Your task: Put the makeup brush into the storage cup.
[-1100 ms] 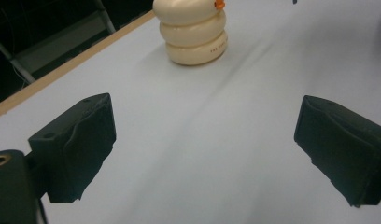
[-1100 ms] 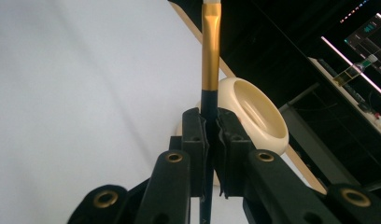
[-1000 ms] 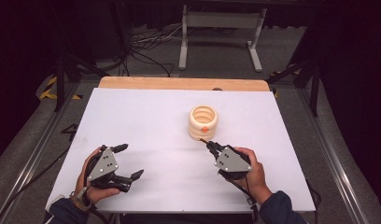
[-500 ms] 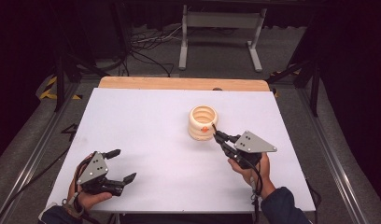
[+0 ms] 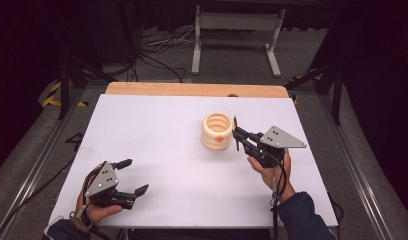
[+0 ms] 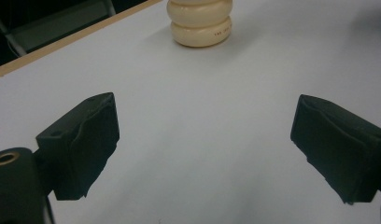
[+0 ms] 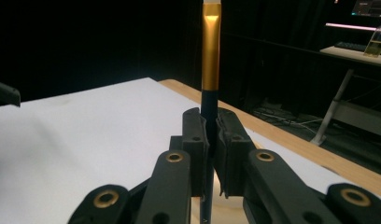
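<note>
1. The brush is thin, with a dark handle, a gold metal band and a pale tip; it stands upright, clamped between the pads of the right gripper, just beside the cream ribbed holder.
2. The left gripper rests released near the table's front left corner.
3. The white table has a wooden far edge; the room beyond is dark, with cables on the floor.

A white rectangular table with a pale wooden strip along its far edge stands on a grey carpeted floor. Beyond the far edge stands a grey metal stand, with black cables trailing across the floor beside it. Yellow-and-black hazard tape lies off the far left corner.
</note>
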`<state>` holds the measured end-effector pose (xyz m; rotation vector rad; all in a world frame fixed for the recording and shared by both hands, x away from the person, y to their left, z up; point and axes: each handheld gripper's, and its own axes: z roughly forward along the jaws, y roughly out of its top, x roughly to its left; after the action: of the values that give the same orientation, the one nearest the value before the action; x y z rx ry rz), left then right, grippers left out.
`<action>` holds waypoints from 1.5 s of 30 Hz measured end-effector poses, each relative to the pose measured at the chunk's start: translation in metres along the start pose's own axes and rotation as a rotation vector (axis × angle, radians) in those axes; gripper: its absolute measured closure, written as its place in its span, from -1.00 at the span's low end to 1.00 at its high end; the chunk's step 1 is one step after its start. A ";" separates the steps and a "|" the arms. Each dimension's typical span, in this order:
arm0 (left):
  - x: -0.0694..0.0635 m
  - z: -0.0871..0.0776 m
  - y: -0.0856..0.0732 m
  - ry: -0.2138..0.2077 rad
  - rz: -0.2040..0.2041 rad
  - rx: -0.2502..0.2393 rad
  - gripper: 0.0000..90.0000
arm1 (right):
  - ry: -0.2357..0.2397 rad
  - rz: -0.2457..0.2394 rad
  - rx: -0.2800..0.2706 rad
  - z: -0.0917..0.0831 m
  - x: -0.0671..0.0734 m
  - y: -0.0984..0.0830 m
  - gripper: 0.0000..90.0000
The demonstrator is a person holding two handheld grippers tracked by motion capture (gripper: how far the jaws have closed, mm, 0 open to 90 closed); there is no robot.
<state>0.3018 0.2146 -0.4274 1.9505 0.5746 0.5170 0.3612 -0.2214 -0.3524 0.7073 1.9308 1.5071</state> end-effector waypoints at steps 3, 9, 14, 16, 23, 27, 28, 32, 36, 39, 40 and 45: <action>0.000 0.001 0.001 -0.004 0.005 -0.002 -0.80 | -0.004 0.003 -0.017 0.003 -0.002 0.005 0.87; 0.000 0.004 0.001 -0.016 0.006 0.009 -0.80 | -0.009 0.012 -0.031 0.006 -0.006 0.011 0.87; 0.000 0.004 0.000 -0.022 0.011 0.016 -0.80 | -0.017 0.028 -0.042 0.008 -0.010 0.014 0.87; 0.000 0.003 -0.001 -0.022 0.007 0.012 -0.80 | -0.020 0.031 -0.050 0.009 -0.012 0.016 0.86; 0.000 0.004 0.000 -0.029 -0.003 0.004 -0.81 | -0.016 0.035 -0.078 0.012 -0.019 0.024 0.86; 0.000 0.004 0.000 -0.028 -0.006 0.005 -0.81 | -0.025 0.042 -0.101 0.012 -0.023 0.031 0.86; 0.000 0.004 0.000 -0.030 -0.007 0.007 -0.81 | -0.023 0.051 -0.108 0.013 -0.024 0.033 0.86; 0.001 0.005 -0.001 -0.023 -0.008 0.007 -0.82 | -0.027 0.046 -0.114 0.016 -0.025 0.038 0.86; 0.001 0.006 -0.001 -0.028 -0.008 0.016 -0.82 | -0.022 0.047 -0.112 0.022 -0.025 0.042 0.86; 0.000 0.007 -0.002 -0.025 -0.008 0.015 -0.82 | -0.025 0.053 -0.112 0.027 -0.025 0.043 0.86; 0.001 0.007 -0.001 -0.028 -0.009 0.016 -0.82 | -0.025 0.052 -0.113 0.028 -0.025 0.044 0.86; 0.000 0.006 -0.001 -0.028 -0.007 0.015 -0.82 | -0.029 0.059 -0.122 0.033 -0.026 0.049 0.86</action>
<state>0.3050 0.2113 -0.4309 1.9665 0.5687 0.4820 0.4052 -0.2071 -0.3075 0.7338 1.7940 1.6256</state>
